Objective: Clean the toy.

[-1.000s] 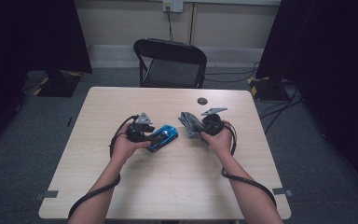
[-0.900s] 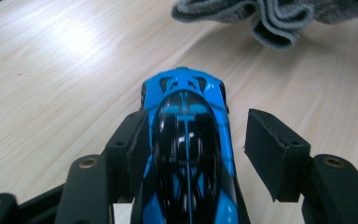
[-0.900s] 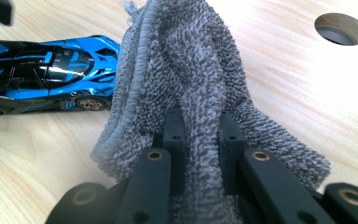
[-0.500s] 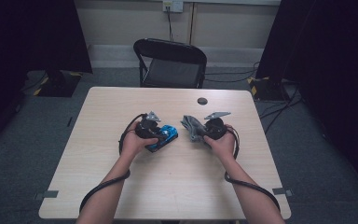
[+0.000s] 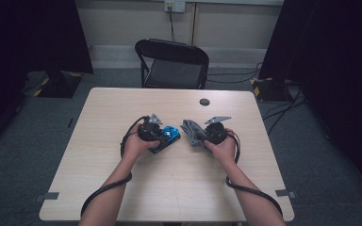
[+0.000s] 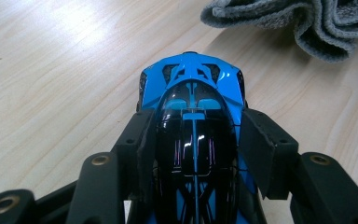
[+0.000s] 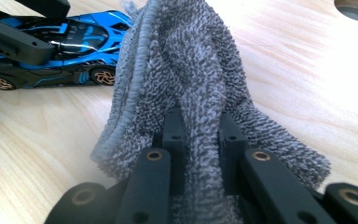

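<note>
High view, left to right: left gripper [image 5: 162, 137] with its fingers [image 6: 142, 154] clamped on the flanks of the blue toy car [image 5: 168, 137], which sits near the middle of the pale wooden worktop [image 5: 99, 179]; grey cloth [image 5: 192, 132] just right of the car, a narrow gap between them; right gripper [image 5: 201, 134] with fingers [image 7: 173, 128] pinched on a bunched fold of that cloth; black disc [image 5: 204, 101] farther back on the worktop, well apart; black folding chair [image 5: 172, 63] beyond the far edge. Step in hand, as judged: wiping the car with the cloth. Handling notes: hold the car low and steady, grip square on its sides so the glossy body does not twist out; bring the hanging part of the cloth across the bodywork in light strokes; keep the hard fingers of the right gripper off the paint; avoid snagging loops of terry on the wheels.
</note>
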Tool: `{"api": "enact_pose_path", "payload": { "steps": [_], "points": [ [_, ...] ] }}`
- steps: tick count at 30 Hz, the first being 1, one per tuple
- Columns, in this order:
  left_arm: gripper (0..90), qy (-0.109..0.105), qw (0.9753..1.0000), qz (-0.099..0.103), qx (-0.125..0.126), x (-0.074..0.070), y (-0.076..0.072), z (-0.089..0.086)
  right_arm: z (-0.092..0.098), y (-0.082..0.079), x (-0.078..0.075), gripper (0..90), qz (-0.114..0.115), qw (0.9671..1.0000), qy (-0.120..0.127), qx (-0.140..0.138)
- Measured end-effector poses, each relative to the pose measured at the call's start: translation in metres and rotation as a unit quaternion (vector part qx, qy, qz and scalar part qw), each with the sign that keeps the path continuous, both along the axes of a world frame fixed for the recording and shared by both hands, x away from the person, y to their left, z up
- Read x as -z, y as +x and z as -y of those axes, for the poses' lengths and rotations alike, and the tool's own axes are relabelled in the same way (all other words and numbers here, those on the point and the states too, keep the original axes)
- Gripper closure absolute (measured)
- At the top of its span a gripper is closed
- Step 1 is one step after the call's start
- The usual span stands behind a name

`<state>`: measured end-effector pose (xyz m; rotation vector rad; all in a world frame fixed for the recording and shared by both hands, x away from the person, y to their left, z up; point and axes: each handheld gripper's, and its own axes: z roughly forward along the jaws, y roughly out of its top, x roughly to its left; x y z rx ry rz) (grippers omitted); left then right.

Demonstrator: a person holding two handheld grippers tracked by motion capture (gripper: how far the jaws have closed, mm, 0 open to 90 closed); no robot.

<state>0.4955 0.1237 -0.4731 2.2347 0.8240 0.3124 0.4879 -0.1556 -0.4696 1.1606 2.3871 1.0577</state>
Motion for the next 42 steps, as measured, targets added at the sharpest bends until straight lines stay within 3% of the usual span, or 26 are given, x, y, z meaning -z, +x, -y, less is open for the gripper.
{"api": "enact_pose_path", "payload": {
  "steps": [9, 18, 23, 28, 42],
  "points": [
    [47.4, 0.001, 1.0, -0.001, -0.001, -0.001, -0.001, -0.002, -0.003, 0.0, 0.0, 78.5, 0.0, 1.0, -0.002, -0.002],
    [47.5, 0.004, 1.0, -0.001, 0.001, -0.001, -0.001, -0.003, -0.012, 0.0, 0.007, 78.6, -0.002, 0.9992, -0.038, -0.008],
    [47.5, 0.004, 1.0, 0.0, 0.0, -0.001, -0.002, -0.003, -0.022, -0.003, 0.01, 78.7, 0.0, 0.9978, -0.058, -0.034],
    [47.5, 0.002, 1.0, -0.001, 0.0, -0.001, -0.002, -0.003, -0.034, -0.009, 0.009, 79.1, 0.004, 0.9943, -0.085, -0.065],
    [47.6, 0.001, 1.0, 0.0, -0.003, -0.001, -0.003, -0.003, -0.061, -0.031, 0.009, 79.6, -0.019, 0.9886, -0.072, -0.131]
  ]
}}
